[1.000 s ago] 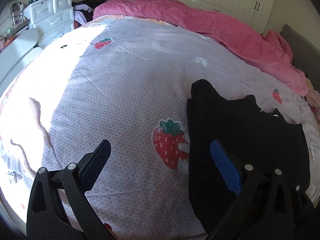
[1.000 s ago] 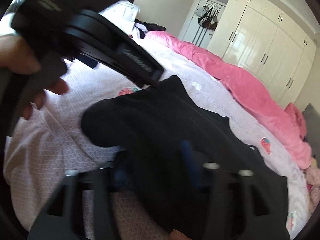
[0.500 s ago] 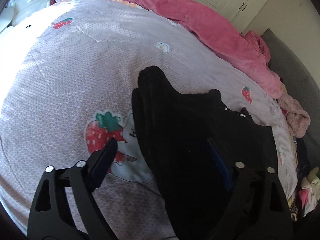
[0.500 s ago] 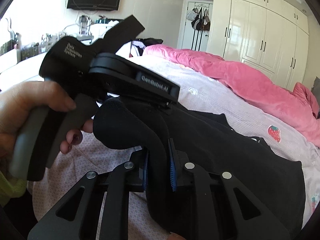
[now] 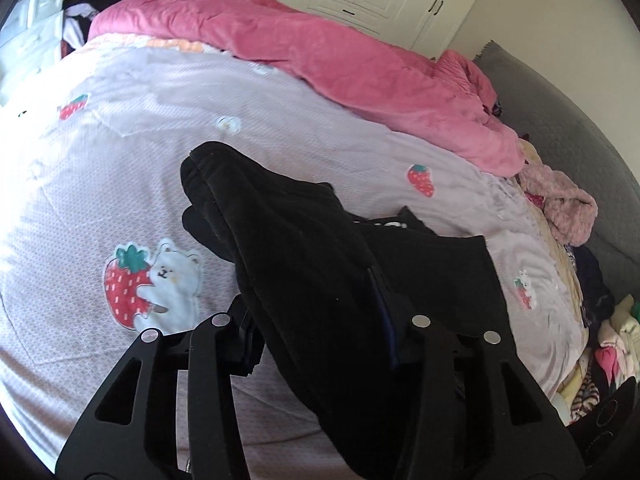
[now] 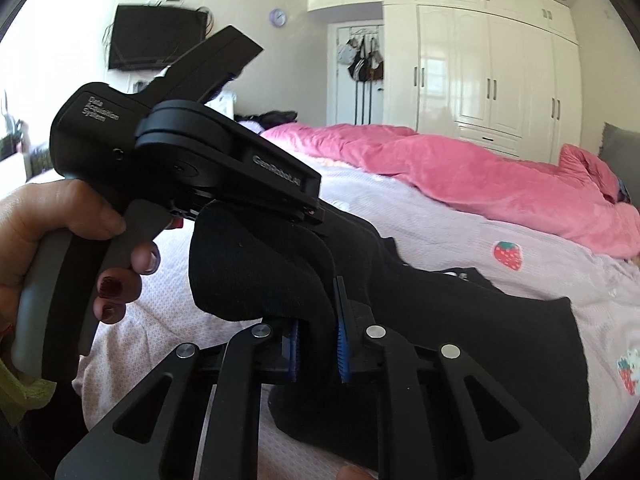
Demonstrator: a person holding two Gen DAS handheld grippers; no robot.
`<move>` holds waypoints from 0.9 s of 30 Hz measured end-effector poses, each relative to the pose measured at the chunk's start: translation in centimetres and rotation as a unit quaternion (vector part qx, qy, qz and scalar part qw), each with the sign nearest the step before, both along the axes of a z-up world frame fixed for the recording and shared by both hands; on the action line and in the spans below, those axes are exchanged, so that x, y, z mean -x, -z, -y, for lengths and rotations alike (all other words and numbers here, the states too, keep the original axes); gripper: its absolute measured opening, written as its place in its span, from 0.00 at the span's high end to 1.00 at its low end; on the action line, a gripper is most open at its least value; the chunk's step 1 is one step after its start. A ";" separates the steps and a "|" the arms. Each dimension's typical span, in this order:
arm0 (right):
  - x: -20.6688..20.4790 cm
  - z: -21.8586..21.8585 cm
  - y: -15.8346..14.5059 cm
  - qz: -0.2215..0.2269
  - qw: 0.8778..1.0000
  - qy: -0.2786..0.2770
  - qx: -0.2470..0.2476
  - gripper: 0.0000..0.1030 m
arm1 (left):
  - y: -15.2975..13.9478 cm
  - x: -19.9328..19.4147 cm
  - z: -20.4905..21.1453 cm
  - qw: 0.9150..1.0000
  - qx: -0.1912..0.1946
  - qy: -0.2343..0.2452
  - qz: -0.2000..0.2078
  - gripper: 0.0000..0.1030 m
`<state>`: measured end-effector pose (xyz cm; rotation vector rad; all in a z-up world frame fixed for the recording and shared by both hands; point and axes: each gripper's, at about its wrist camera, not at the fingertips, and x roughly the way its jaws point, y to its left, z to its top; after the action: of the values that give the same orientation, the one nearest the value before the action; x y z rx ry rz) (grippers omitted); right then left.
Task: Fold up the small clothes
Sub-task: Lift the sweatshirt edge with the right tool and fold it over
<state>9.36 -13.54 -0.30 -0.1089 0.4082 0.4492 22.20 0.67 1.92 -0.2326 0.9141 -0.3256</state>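
Right gripper [image 6: 316, 344]: nearest the right wrist camera; its jaws have just been closing, and the blue pads [image 6: 343, 344] are now clamped on a fold of the black garment [image 6: 460, 320].
Left gripper [image 5: 320, 320]: its jaws have just been closing with the black garment between them; the thick fold fills the gap and hides both pads, so I cannot tell whether they press on it.
Person's hand [image 6: 60, 240]: left of the garment in the right wrist view, wrapped round the left gripper's grey handle, with dark-painted nails.
Black garment: its near end is lifted off the bedspread [image 5: 100, 200] and bunched at the two grippers, which are just beside each other; its far end trails down and lies flat on the bedspread.
Garment edges: the rounded, doubled edge rises toward the upper left in the left wrist view; the straight far hem lies to the right.
Open room left of the garment: a wide bare stretch of lilac bedspread with a strawberry-and-bear print [image 5: 152, 280] just beside the garment.
Open room beyond the garment: more bare bedspread as far as the pink quilt [image 5: 360, 72].
Right of the garment: a narrow strip of bedspread, then a pile of mixed clothes [image 5: 592, 340] along the grey headboard [image 5: 580, 128].
Far behind the garment: white wardrobe doors [image 6: 500, 72], and a wall-mounted television [image 6: 156, 36] to the left.
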 end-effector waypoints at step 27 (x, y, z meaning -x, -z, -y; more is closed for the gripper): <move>2.8 13.3 1.0 -0.039 0.990 0.085 -0.107 0.93 | -1.6 1.7 16.3 0.993 -0.084 0.086 0.014 0.60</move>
<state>6.57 -26.85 -1.29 0.1514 0.4386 0.3282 20.48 -15.66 3.52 0.0070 0.9301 -0.4078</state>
